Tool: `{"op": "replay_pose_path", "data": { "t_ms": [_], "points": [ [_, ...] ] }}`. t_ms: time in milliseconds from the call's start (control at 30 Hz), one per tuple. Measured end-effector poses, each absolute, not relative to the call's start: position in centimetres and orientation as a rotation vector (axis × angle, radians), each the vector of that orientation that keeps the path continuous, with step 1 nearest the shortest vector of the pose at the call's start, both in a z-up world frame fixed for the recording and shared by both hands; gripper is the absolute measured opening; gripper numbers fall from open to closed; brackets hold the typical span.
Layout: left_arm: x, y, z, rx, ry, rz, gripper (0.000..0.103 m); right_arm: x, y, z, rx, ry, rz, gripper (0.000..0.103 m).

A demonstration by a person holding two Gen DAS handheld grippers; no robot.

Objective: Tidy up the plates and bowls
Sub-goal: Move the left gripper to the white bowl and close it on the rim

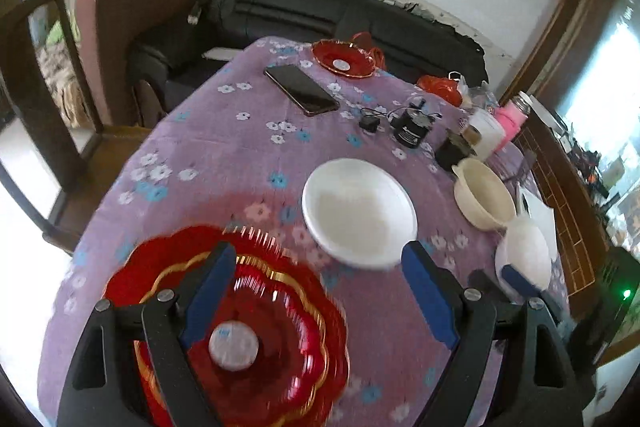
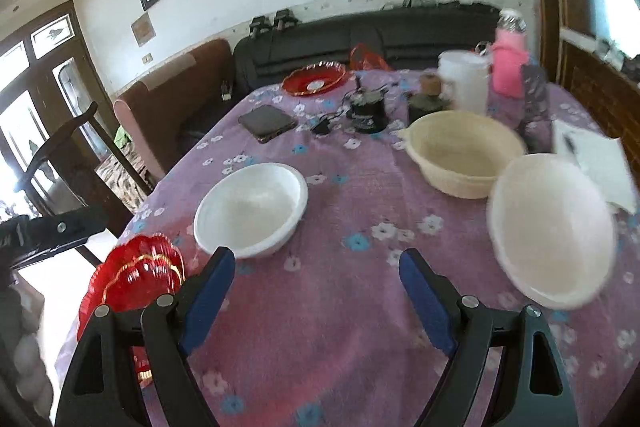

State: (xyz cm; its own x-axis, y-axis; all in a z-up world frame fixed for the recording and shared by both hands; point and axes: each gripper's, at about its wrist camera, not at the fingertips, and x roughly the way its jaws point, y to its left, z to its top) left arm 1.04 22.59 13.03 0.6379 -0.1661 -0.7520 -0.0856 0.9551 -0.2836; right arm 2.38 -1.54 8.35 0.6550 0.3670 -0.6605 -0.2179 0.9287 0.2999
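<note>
A stack of red scalloped plates with gold rims (image 1: 256, 327) lies at the table's near left, under my left gripper (image 1: 320, 255), which hangs above it open and empty. A white bowl (image 1: 358, 213) sits just beyond its fingertips. Further right are a cream bowl with handles (image 1: 484, 193) and a second white bowl (image 1: 524, 255). In the right wrist view my right gripper (image 2: 318, 257) is open and empty over bare cloth, between the white bowl (image 2: 252, 209) and the second white bowl (image 2: 552, 227). The cream bowl (image 2: 464, 155) stands behind, the red stack (image 2: 136, 275) at the left edge.
A purple flowered cloth (image 1: 240, 147) covers the table. At the far end lie another red plate (image 1: 344, 59), a phone (image 1: 302, 89), a black device with a cable (image 1: 412, 127), a white mug (image 2: 464, 83) and a pink bottle (image 2: 508, 63). White paper (image 2: 600, 159) lies at the right. A sofa and a chair stand behind.
</note>
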Motion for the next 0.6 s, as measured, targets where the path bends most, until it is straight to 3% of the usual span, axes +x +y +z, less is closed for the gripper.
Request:
{"op": "replay_pose_path", "data": {
  "t_ms": [133,267,333,600],
  "points": [
    [6.2,22.8,11.6,-0.342,0.931,-0.061,0.084,6.4,0.0,7.0,0.285,0.850,0.357,0.081],
    [10.0,22.5,9.3,-0.356,0.993,-0.063,0.064,9.3,1.3,5.0,0.340,0.927,0.377,0.064],
    [11.5,22.3,7.9,-0.355,1.038,-0.063,0.057,9.9,1.5,4.1,0.355,0.944,0.382,0.061],
    [13.7,21.4,5.1,-0.292,1.122,-0.040,0.053,10.7,1.9,1.3,0.372,0.971,0.414,0.061]
  ]
}}
